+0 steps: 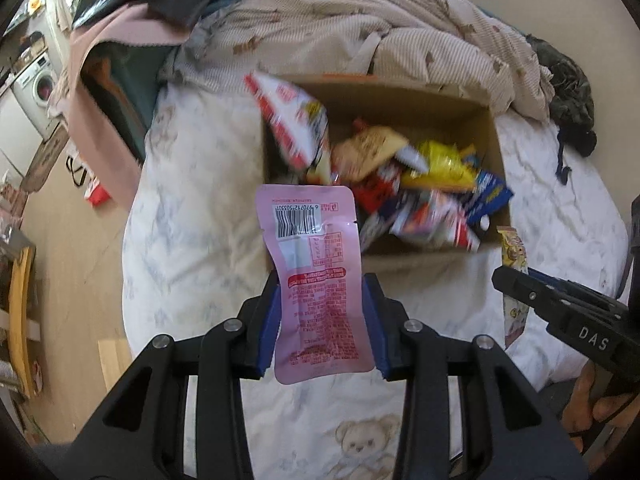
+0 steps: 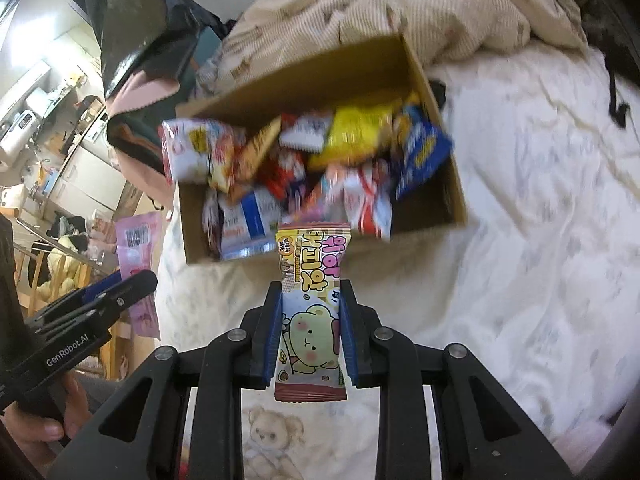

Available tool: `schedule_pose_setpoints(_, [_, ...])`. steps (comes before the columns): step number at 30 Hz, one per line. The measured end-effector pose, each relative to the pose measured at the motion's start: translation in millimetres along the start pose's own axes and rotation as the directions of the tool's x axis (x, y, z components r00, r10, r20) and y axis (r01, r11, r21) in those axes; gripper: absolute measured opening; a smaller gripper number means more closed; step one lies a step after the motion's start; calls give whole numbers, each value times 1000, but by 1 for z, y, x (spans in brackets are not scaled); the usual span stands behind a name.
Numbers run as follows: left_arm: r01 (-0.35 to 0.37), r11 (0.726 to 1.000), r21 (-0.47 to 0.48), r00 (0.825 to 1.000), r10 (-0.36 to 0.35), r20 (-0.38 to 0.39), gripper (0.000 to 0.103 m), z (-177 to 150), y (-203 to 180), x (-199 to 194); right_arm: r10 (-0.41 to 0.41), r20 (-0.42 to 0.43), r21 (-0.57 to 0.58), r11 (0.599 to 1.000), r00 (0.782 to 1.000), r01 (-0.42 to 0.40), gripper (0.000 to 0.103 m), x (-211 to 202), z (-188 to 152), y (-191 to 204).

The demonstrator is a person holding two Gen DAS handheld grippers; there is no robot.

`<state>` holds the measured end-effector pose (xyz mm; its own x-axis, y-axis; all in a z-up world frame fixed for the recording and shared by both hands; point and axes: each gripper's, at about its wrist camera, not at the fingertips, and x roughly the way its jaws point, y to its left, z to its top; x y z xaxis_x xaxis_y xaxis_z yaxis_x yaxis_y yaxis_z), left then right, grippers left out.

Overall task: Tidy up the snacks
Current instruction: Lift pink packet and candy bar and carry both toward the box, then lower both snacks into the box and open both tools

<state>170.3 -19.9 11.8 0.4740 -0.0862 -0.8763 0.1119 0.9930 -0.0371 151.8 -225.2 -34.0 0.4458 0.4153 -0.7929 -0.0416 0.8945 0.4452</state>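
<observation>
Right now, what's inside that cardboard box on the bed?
The cardboard box holds a loose pile of snack packets: a yellow bag, a blue packet, red-and-white ones. Whatever lies beneath them, and the box floor, is covered.

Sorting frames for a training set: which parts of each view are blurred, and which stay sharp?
Left wrist view: the pink pouch in the left tongs is sharp; snacks in the cardboard box smear with motion. Right wrist view: the bear-print packet in the right tongs is crisp; the box's contents blur likewise.
</observation>
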Motion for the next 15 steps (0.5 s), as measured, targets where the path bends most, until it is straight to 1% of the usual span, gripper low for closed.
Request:
schedule_pose_setpoints(5, [2, 999, 36, 1000, -3, 24, 35, 29, -19, 11, 1, 67, -13, 1000, 998, 0, 27, -2, 30, 0])
schedule_pose_setpoints(9, [-7, 997, 80, 998, 2, 63, 35, 53, -38, 19, 6, 91, 3, 1000, 996, -6, 27, 4, 52, -7])
schedule_pose_setpoints(12, [-39, 994, 106, 995, 29, 97, 35, 70, -50, 28, 14, 123, 15, 1000, 992, -16, 27, 7, 73, -12])
schedule_pose_setpoints(15, [-57, 992, 111, 992, 44, 118, 35, 84, -58, 37, 18, 148, 17, 1000, 989, -21, 28, 10, 94, -16])
